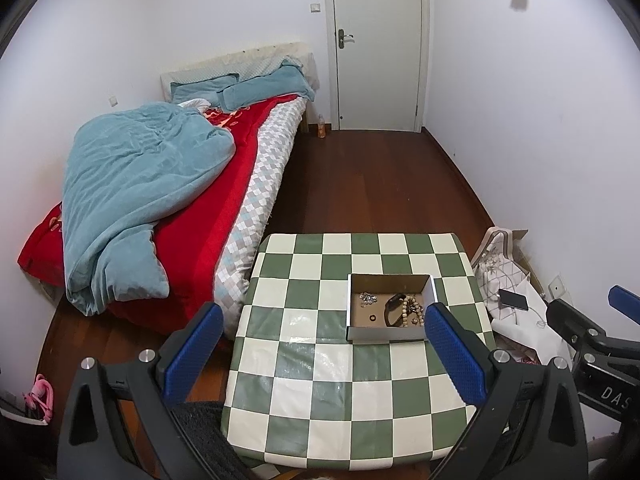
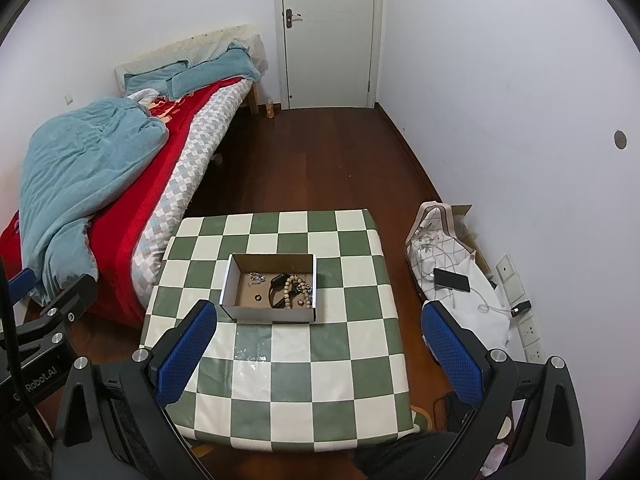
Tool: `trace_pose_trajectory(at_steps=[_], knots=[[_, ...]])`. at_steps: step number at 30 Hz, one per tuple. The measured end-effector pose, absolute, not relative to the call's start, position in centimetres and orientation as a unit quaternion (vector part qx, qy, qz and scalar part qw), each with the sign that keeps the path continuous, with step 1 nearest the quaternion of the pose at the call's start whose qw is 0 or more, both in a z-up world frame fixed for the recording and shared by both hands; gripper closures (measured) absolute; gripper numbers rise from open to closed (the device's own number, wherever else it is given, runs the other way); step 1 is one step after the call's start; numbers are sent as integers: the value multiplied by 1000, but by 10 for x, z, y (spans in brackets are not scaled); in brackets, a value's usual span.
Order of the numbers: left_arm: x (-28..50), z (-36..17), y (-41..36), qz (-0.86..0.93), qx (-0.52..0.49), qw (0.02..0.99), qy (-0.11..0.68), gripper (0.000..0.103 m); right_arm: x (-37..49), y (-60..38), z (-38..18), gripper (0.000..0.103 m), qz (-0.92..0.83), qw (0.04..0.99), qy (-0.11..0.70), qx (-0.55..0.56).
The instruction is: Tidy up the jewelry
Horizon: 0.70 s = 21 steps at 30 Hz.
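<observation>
A small open cardboard box (image 1: 388, 334) (image 2: 272, 314) sits on the green-and-white checkered table (image 1: 320, 392) (image 2: 280, 384). Inside lie a beaded bracelet (image 1: 410, 307) (image 2: 289, 285), a dark band (image 1: 394, 308) (image 2: 276, 286), a cluster of small silver pieces (image 1: 367, 298) (image 2: 257, 278) and a small ring (image 1: 373, 317) (image 2: 258, 298). My left gripper (image 1: 324, 332) is open and empty, held above the table's near side. My right gripper (image 2: 320, 328) is open and empty, held above the table, the box just beyond its left finger.
A bed (image 1: 168, 184) with blue duvet and red blanket stands left of the table. A bag (image 2: 444, 264) with a phone (image 2: 452, 280) on it lies on the floor at the right by the wall. A closed door (image 2: 328, 32) is at the back.
</observation>
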<state>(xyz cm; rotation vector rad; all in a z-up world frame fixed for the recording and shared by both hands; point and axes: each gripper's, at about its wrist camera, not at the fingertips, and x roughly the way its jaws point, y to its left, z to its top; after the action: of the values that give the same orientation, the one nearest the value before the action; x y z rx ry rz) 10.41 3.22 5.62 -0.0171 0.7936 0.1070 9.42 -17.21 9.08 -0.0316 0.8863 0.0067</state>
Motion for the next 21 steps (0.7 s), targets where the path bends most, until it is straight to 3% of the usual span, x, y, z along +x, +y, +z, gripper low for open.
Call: trace_pose_trajectory(at_steps=[21], knots=[[104, 62, 33, 54, -10, 922, 383, 0, 95, -174, 97, 0, 4, 904, 428, -16]])
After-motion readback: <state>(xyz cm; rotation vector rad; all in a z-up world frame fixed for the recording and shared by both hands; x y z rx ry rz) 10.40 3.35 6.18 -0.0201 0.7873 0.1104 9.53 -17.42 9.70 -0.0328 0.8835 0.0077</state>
